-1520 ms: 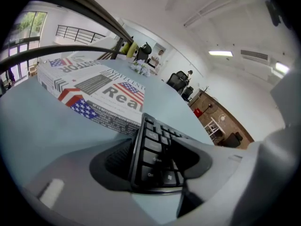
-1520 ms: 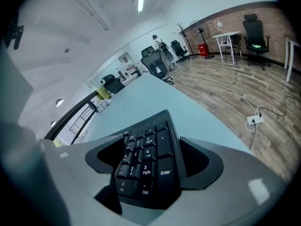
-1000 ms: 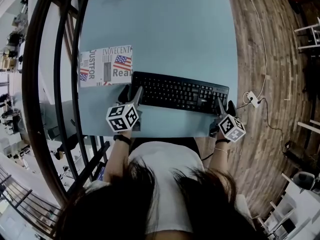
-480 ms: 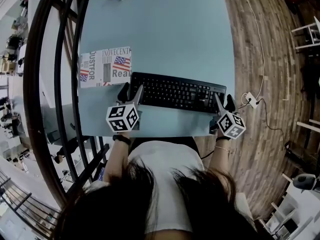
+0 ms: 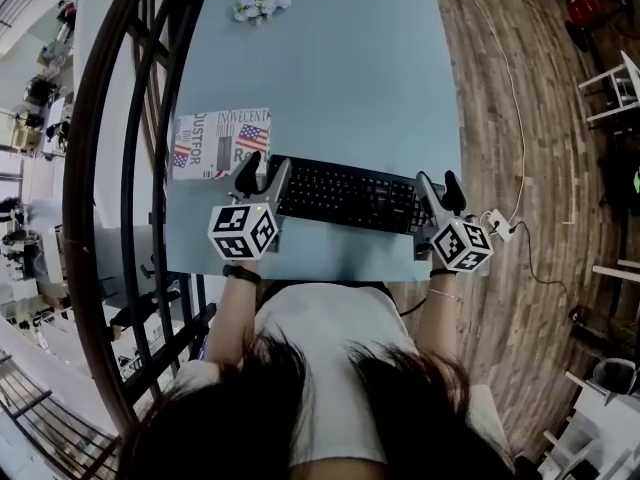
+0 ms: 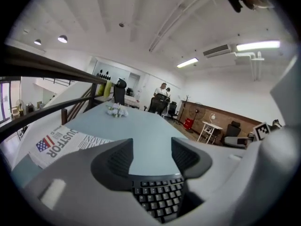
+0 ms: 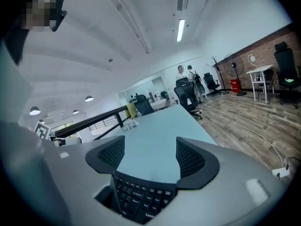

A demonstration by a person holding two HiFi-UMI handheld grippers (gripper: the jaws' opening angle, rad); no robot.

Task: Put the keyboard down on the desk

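The black keyboard (image 5: pixel 345 193) lies flat on the pale blue desk (image 5: pixel 340 68) near its front edge. My left gripper (image 5: pixel 262 176) hovers over the keyboard's left end, jaws apart with nothing between them. In the left gripper view the keyboard (image 6: pixel 157 199) shows low down, beneath the left gripper (image 6: pixel 150 157). My right gripper (image 5: pixel 436 186) stands open over the keyboard's right end. The right gripper view shows the keyboard (image 7: pixel 138 194) under the right gripper (image 7: pixel 149 157), whose jaws frame only bare desk.
A box printed like a newspaper with flags (image 5: pixel 220 140) lies just left of the keyboard. A small bunch of white flowers (image 5: pixel 258 3) sits at the desk's far end. A dark railing (image 5: pixel 120 168) runs along the left. A power strip (image 5: pixel 495 218) lies on the wooden floor at right.
Both grippers were shut on the keyboard's ends; now both have opened and tilted upward. The keyboard rests on the desk, free of the jaws.
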